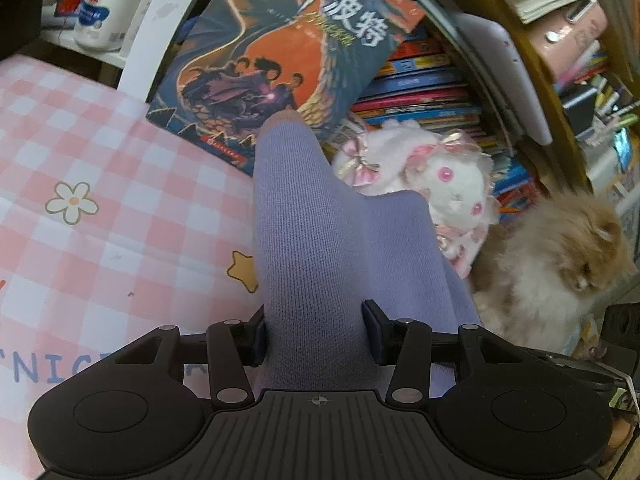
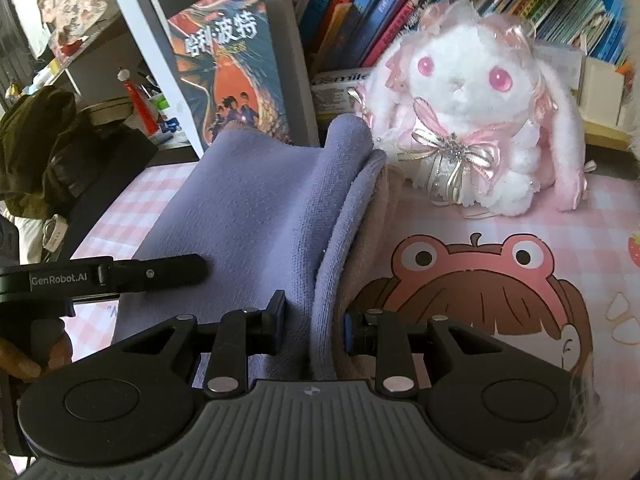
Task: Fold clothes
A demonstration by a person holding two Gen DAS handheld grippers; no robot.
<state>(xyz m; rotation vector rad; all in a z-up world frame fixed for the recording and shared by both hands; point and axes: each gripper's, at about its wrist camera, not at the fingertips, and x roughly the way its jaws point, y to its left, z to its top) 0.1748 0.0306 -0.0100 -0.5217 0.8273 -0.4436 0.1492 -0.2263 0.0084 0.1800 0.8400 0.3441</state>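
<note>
Jaws of both grippers clamp one lilac knitted garment (image 2: 256, 208), held up above the pink checked table (image 1: 100, 220).

The left gripper (image 1: 316, 332) pinches a thick bunch of the knit, which rises ahead in a rounded fold; the right gripper (image 2: 314, 328) grips a folded edge, with the cloth spreading away on its left. Beyond, near the table's far edge, a white plush rabbit (image 2: 472, 120) sits beside a leaning book (image 1: 280, 60). A fluffy cat (image 1: 560, 264) is at the right side.
</note>
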